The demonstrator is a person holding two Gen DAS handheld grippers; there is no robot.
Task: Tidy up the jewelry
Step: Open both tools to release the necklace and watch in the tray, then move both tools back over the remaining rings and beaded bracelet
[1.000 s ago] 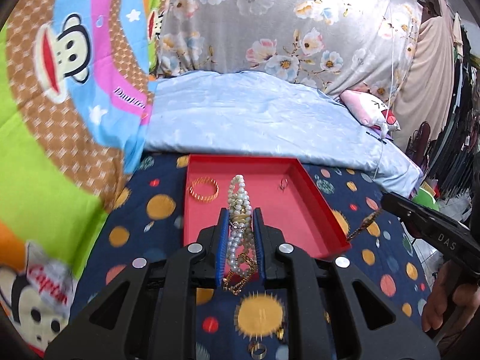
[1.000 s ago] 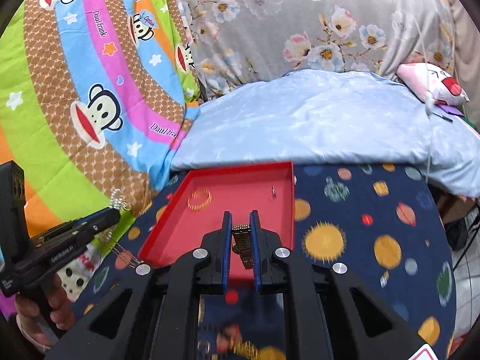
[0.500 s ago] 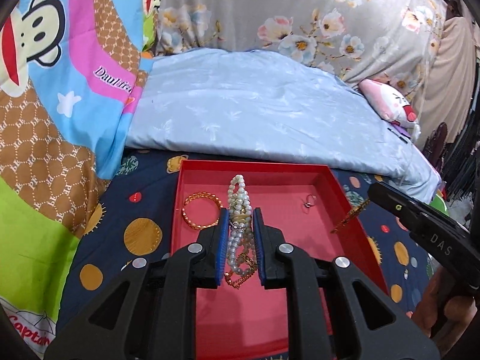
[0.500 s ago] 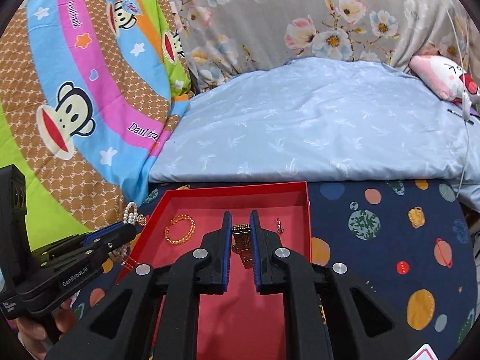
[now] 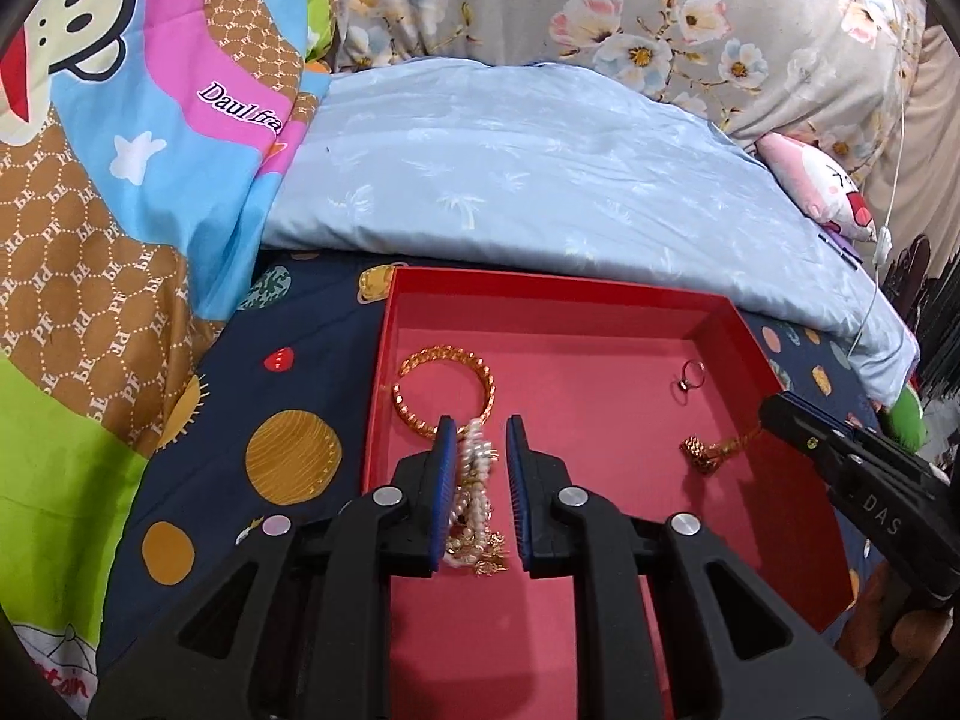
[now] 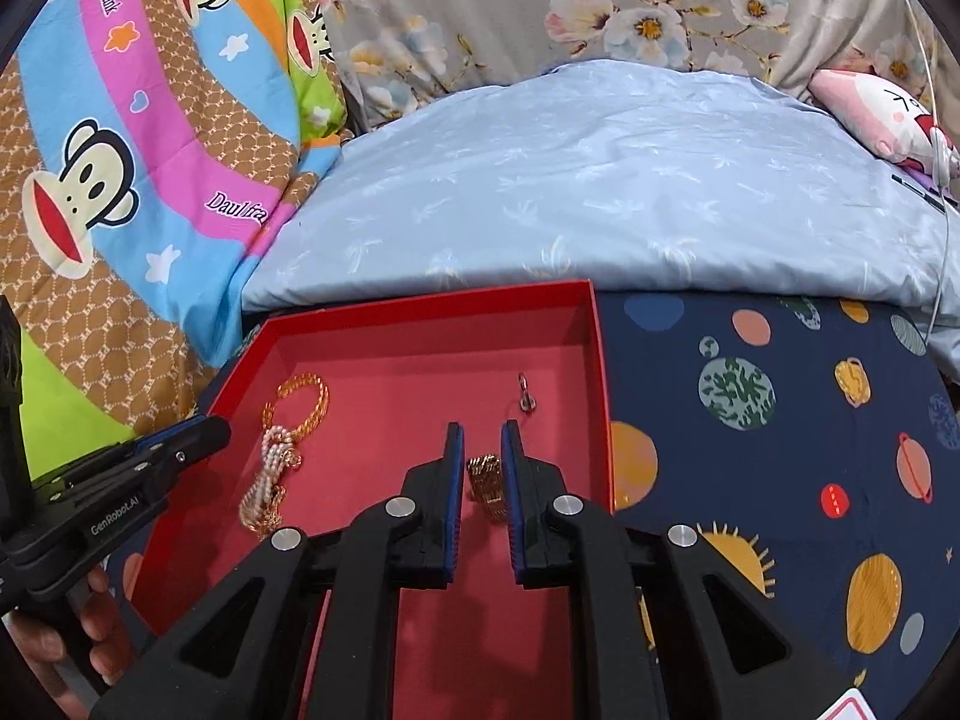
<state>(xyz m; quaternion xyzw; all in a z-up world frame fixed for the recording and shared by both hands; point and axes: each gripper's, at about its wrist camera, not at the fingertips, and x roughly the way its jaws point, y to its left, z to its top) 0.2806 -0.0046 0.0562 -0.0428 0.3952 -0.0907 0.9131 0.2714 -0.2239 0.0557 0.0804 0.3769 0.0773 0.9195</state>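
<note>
Navy planet-print sheet [image 6: 780,420] nearest. Beyond it, pale blue quilt [image 5: 540,180]. Monkey-print blanket [image 6: 120,150] at left, grey floral fabric [image 5: 600,18] at far back, pink plush [image 6: 882,114] and white cable [image 5: 888,180] far right.

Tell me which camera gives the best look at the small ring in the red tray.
The left wrist view. There the small ring lies unobstructed on the red tray floor near its far right corner, its loop and setting showing. The right wrist view shows the same ring nearly edge-on, so its shape is harder to read.
</note>
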